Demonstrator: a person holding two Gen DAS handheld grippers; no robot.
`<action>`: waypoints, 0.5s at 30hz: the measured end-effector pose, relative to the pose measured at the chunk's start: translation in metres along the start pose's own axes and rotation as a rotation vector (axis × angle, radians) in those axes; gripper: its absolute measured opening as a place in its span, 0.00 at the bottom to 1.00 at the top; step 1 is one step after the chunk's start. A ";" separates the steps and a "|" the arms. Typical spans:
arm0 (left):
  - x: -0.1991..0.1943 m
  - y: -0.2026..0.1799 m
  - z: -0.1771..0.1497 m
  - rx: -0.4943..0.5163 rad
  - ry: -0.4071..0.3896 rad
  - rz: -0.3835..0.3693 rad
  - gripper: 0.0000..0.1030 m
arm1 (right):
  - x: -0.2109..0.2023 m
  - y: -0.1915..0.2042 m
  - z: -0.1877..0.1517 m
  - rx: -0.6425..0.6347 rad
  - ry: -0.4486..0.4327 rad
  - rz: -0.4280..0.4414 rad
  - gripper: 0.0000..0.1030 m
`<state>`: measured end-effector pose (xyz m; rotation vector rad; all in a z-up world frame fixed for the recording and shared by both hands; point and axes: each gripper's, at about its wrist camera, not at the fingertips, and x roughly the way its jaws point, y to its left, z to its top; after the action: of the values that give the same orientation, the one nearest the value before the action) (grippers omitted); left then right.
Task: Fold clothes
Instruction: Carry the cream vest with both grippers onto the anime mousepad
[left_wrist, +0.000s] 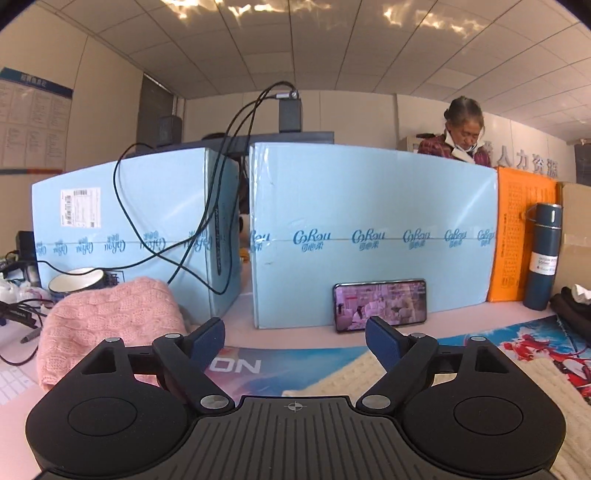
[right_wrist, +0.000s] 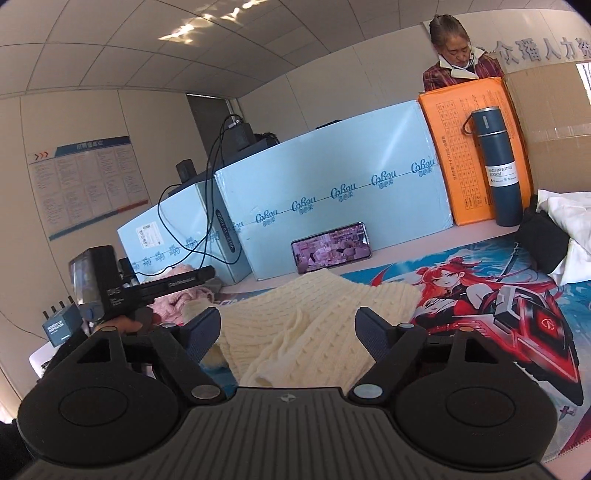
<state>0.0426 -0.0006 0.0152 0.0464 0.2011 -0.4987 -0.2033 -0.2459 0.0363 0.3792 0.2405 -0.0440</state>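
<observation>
A: Left gripper (left_wrist: 294, 332) has its jaws spread wide, nothing between them. Right gripper (right_wrist: 287, 325) the same, spread and empty. Neither touches cloth.

B: Where's the garment?

A: Cream sweater (right_wrist: 303, 325) lies rumpled on the mat, directly ahead of and below the right gripper. From the left gripper it sits ahead and to the right. Pink sweater (left_wrist: 110, 317) is bunched just ahead-left of the left gripper.

B: Handling?

A: My read: light, limp cable knit, stretchy, won't hold shape. Should snag rather than slip. I'd pinch a hem or shoulder edge, one per gripper, not the bulky middle.

B: Surface?

A: Printed desk mat (right_wrist: 480, 295) on a pale table, looks flat. Phone (right_wrist: 330, 246) is propped against the light blue boxes (right_wrist: 332, 177) beyond the cream sweater; thermos (right_wrist: 498, 162) far ahead-right, dark and white clothes (right_wrist: 554, 229) piled beside it. Cables (left_wrist: 207, 206) hang over the boxes. Someone stands behind them.
</observation>
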 end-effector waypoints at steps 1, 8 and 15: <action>-0.012 -0.005 -0.001 -0.007 -0.015 -0.060 0.90 | 0.009 -0.006 0.005 0.016 0.015 -0.034 0.79; -0.050 -0.055 -0.028 -0.094 0.148 -0.539 0.94 | 0.117 -0.030 0.037 0.091 0.277 -0.168 0.79; -0.027 -0.086 -0.052 -0.068 0.352 -0.457 0.94 | 0.193 -0.017 0.026 -0.052 0.478 -0.316 0.79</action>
<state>-0.0311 -0.0584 -0.0300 0.0211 0.5809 -0.9388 -0.0114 -0.2704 0.0067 0.2922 0.7715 -0.2593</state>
